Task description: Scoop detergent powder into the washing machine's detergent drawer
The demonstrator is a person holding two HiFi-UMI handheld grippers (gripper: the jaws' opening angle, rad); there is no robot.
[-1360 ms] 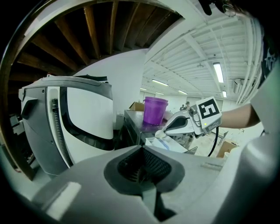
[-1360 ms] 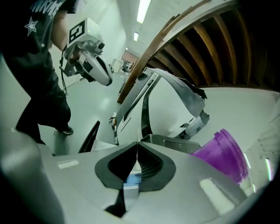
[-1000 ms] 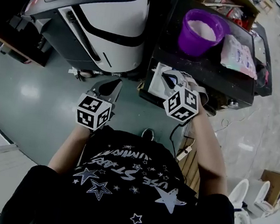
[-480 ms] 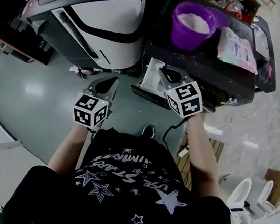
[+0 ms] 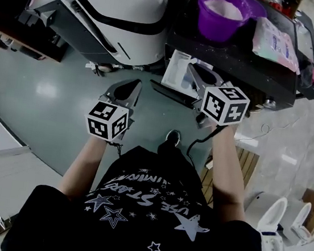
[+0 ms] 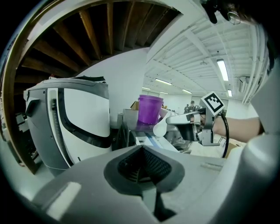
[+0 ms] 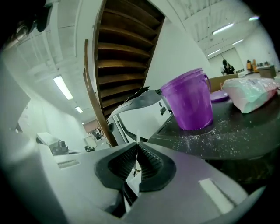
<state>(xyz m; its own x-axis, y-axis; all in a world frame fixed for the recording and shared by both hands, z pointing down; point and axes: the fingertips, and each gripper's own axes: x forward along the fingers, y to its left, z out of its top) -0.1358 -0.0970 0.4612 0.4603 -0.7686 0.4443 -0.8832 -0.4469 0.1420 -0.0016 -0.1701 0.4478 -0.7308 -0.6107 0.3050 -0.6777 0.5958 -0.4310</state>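
Note:
A purple cup [image 5: 222,10] filled with white detergent powder stands on the black washing machine's top [image 5: 235,57]. Below it the white detergent drawer [image 5: 178,73] is pulled out. My right gripper [image 5: 195,69] is over the drawer's right side, shut on the thin handle of a white scoop [image 7: 137,142]. From the left gripper view the scoop's bowl [image 6: 160,129] hangs just above the drawer [image 6: 146,141], below the cup [image 6: 150,109]. My left gripper [image 5: 132,85] hovers over the floor left of the drawer, shut with nothing in it.
A plastic detergent bag [image 5: 277,43] lies right of the cup, and spilled powder [image 7: 218,131] speckles the black top. A white and black machine [image 5: 115,7] stands to the left. Grey-green floor [image 5: 46,96] lies below; a cable [image 5: 201,139] trails from the right gripper.
The right gripper has stayed at the drawer with the scoop, its marker cube turning a little and shifting right. The left gripper has barely moved. The head view has tipped slightly.

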